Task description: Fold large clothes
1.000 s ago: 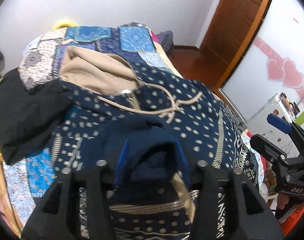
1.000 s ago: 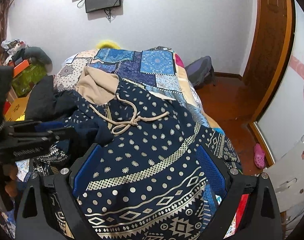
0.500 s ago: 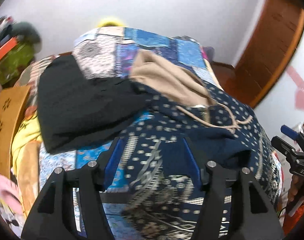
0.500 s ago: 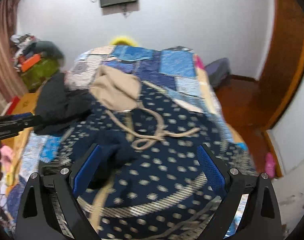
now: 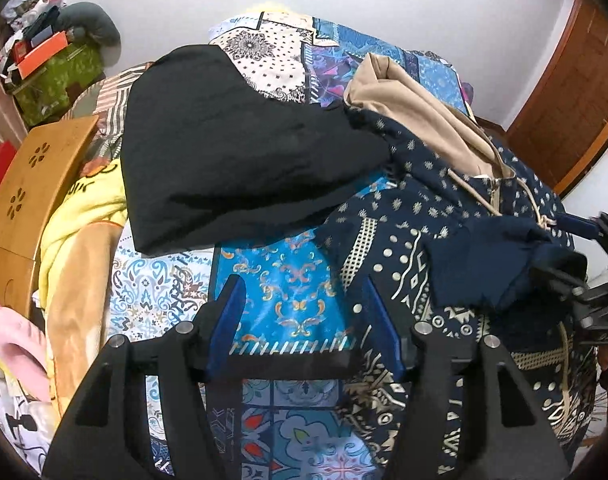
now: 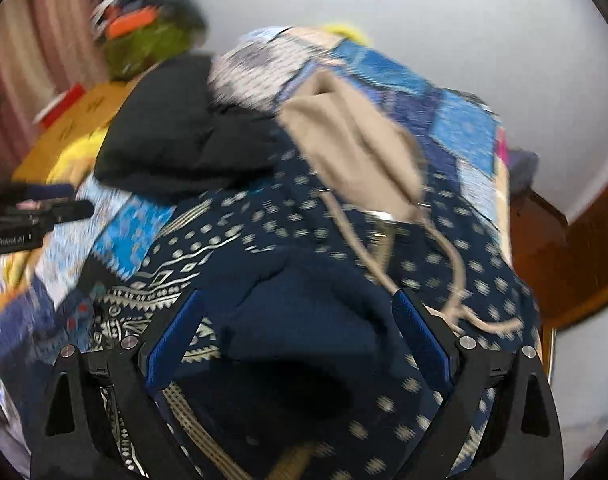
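- Between the jaws of the left gripper point(image 5: 304, 316) now shows only the blue patterned bedspread point(image 5: 287, 280); a second ago dark blue cloth sat between those jaws. They have just been opening further and stand apart, with nothing between them.
- Left gripper has swung off the hoodie point(image 5: 456, 208), which now lies to the right of its jaws, with the black garment point(image 5: 239, 148) ahead of them.
- Right gripper point(image 6: 299, 340) has its jaws spread wide. A folded dark blue sleeve point(image 6: 299, 320) lies between them, where a second ago the patterned body of the hoodie showed. The pads do not appear to press on it; the view is blurred, so contact cannot be ruled out.
- Judgement: the sleeve has been laid across the chest and let go by the left side, so one sleeve fold looks done; the remaining folds of the body are still to come.
- Hoodie lies flat on the bed, front side up, drawstrings point(image 6: 444, 264) showing on the chest.
- Long axis runs from the patterned hem point(image 5: 436, 408), nearest the grippers, away to the tan-lined hood point(image 6: 352, 148) ahead of the jaws. The hood points toward the far wall point(image 5: 384, 4).
- Folded sleeve lies crosswise to that axis.
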Demonstrator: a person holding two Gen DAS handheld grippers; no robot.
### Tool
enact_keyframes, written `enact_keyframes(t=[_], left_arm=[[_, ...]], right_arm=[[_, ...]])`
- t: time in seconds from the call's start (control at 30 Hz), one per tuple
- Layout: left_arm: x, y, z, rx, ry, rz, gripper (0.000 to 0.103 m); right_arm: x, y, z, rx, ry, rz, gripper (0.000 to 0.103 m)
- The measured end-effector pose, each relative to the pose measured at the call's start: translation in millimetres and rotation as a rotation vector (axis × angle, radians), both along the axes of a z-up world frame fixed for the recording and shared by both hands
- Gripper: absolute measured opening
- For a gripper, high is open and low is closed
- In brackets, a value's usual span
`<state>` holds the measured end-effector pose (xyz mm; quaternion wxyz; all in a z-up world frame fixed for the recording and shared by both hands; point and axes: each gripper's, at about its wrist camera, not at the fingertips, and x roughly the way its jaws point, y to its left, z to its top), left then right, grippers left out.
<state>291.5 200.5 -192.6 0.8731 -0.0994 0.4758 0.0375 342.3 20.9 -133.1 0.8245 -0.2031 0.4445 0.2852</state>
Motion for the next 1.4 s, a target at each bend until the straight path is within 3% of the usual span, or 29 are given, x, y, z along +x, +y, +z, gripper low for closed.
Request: enact_keyframes(t=[0.13, 0.33, 0.43, 0.53, 0.6, 0.8, 0.97, 1.17, 1.4], left_arm=[[-2.8, 2.7, -5.6, -0.008, 0.005, -0.004, 0.060], [-4.6, 1.6, -9.0, -0.002, 0.005, -0.011, 0.060], [-5.1, -0.3, -8.9, -0.004, 0.003, -0.014, 0.060], [-5.2, -3.6, -7.4, 0.004, 0.000, -0.015, 0.060], [-6.0, -4.9, -6.0, 0.002, -0.002, -0.016, 0.060], [-10.5, -12.1, 1.6, 0.012, -0.010, -0.023, 0.060], [-14.0, -20.3, 2.2, 0.021, -0.004, -0.041, 0.060], [-18.2, -35.9, -4.1, 0.030, 0.025, -0.078, 0.060], [-12.7, -50.8, -21.5, 0.020, 0.073, -0.099, 0.060]], right_arm=[[8.7, 20.5, -26.9, -0.059, 0.070, 0.044, 0.091], [14.4, 38.7, -68.9, -0.150, 0.176, 0.085, 0.066], [10.4, 39.2, -75.5, -0.151, 0.176, 0.100, 0.055], [8.5, 35.0, -74.6, -0.133, 0.169, 0.089, 0.032], [8.9, 26.9, -70.6, -0.127, 0.143, 0.050, 0.011], [15.0, -4.5, -41.0, 0.021, 0.131, -0.056, 0.009], [23.9, -54.3, 15.2, 0.189, 0.055, -0.182, 0.009], [40.0, -108.1, 71.0, 0.306, -0.054, -0.323, 0.009], [35.2, -159.5, 76.7, 0.357, -0.098, -0.450, 0.009]])
